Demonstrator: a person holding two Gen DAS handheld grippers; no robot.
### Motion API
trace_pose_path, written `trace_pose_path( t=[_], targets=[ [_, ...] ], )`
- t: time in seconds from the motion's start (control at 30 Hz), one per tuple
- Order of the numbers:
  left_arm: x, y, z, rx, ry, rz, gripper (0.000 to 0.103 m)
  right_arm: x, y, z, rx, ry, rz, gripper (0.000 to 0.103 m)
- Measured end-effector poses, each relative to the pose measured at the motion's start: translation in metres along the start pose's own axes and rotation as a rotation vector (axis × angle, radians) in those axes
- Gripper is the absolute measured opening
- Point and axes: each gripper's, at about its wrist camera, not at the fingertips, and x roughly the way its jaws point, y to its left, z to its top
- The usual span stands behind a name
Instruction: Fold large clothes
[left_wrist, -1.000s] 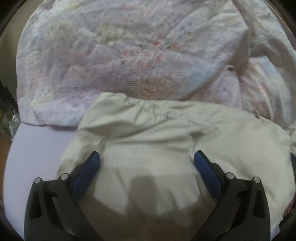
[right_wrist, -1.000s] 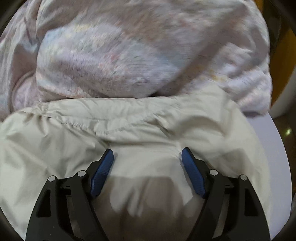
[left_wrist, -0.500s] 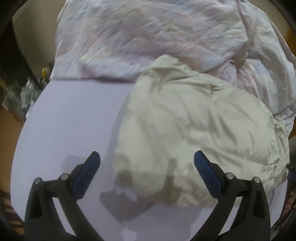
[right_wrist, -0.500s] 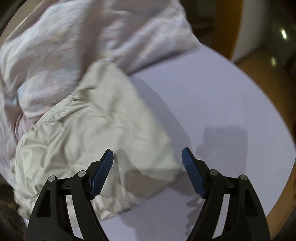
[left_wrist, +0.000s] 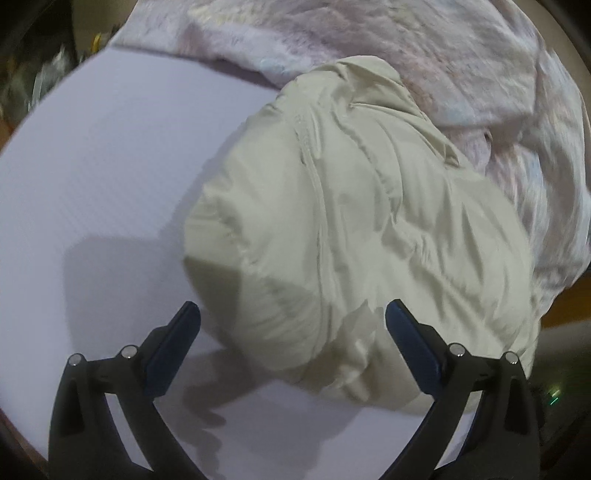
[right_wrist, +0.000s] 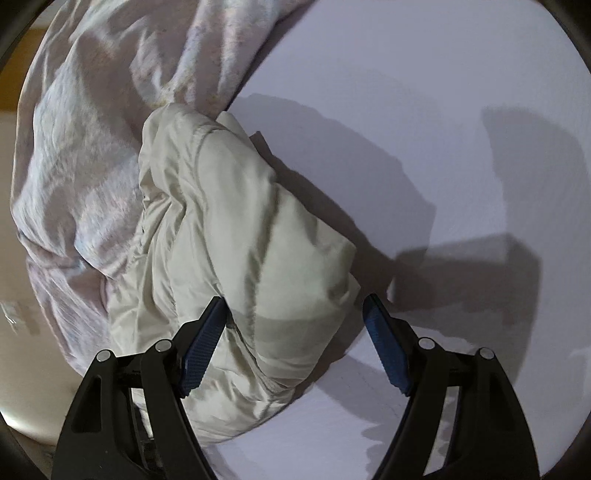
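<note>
Cream crumpled nylon garment (left_wrist: 351, 229) lies bunched on the pale lilac desk (left_wrist: 92, 166), against the pink patterned cloth (left_wrist: 461, 66); left gripper (left_wrist: 291, 339) and right gripper (right_wrist: 293, 325) hover spread, empty. Next: pinch corners, spread flat.

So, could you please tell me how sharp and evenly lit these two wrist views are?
Left wrist view: the patterned sheet is motion-smeared, the cream garment sharper, with tongs' shadows on the table. Right wrist view: hard dark shadows cross the table, the garment slightly soft; both bulge fisheye-style with dark corners.
</note>
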Motion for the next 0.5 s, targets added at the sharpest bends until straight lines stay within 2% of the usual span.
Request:
trace_pose_path(
  t=[0.33, 0.47, 0.5],
  targets=[
    [0.016, 0.009, 0.008, -0.128, 0.015, -0.047, 0.092, 0.000, 0.003, 0.000, 0.027, -0.002, 0.061, 0.077],
    [0.018, 0.008, 0.014, -0.155, 0.005, -0.065, 0.085, 0.007, 0.008, 0.001, 0.040, 0.009, 0.062, 0.066],
    [0.018, 0.007, 0.015, -0.164, 0.005, -0.079, 0.080, 0.009, 0.008, 0.001, 0.048, 0.007, 0.059, 0.063]
  ],
)
